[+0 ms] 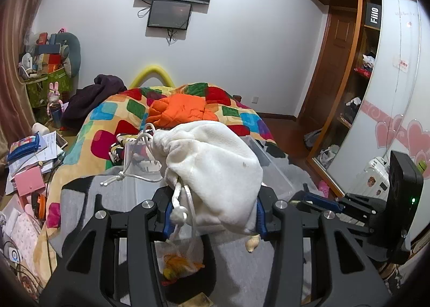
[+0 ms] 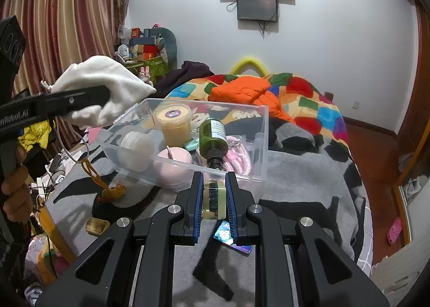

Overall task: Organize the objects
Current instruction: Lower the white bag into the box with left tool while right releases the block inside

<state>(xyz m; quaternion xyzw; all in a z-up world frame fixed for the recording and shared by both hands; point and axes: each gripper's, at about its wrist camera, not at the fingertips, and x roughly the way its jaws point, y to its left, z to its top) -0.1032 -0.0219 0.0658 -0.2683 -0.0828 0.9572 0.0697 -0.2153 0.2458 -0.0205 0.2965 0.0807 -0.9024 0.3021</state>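
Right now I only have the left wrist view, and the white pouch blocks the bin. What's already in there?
Observer: A yellow tub, a green bottle on its side, a pink round case and a pink cord lie in the clear bin.
Operator: Is my right gripper carrying anything?
Observer: Yes, the right gripper is shut on a small pale block.
Operator: Where is it relative to the bin?
Observer: Just short of the near wall, not over it.

White wall (image 2: 336,46), striped curtains (image 2: 67,16), wooden wardrobe (image 1: 346,46).
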